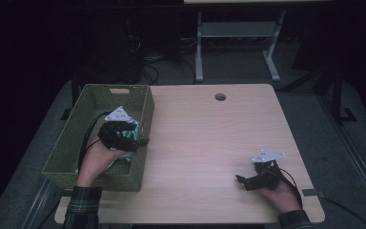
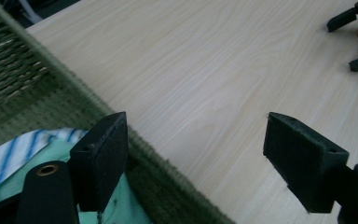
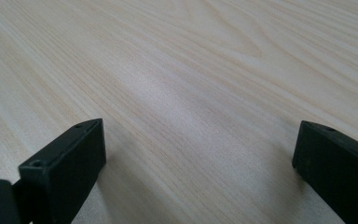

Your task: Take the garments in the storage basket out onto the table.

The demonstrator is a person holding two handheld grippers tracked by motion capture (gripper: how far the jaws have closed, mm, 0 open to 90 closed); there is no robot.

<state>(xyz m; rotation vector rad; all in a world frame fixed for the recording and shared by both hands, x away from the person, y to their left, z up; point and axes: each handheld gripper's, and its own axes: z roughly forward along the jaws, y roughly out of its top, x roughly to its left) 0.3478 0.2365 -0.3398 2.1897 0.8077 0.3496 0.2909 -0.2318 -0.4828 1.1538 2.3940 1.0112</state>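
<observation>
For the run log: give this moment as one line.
left hand-held gripper: open, over basket rim | cloth: in basket | right hand-held gripper: open, on table

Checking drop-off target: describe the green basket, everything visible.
The green basket is a rectangular woven bin, wicker-like, with a handle slot in its far wall. It sits upright on the table's left edge, partly overhanging it. Inside lies folded cloth, mint green and blue-striped white. The left gripper, jaws open and empty, hangs over its right rim.
</observation>
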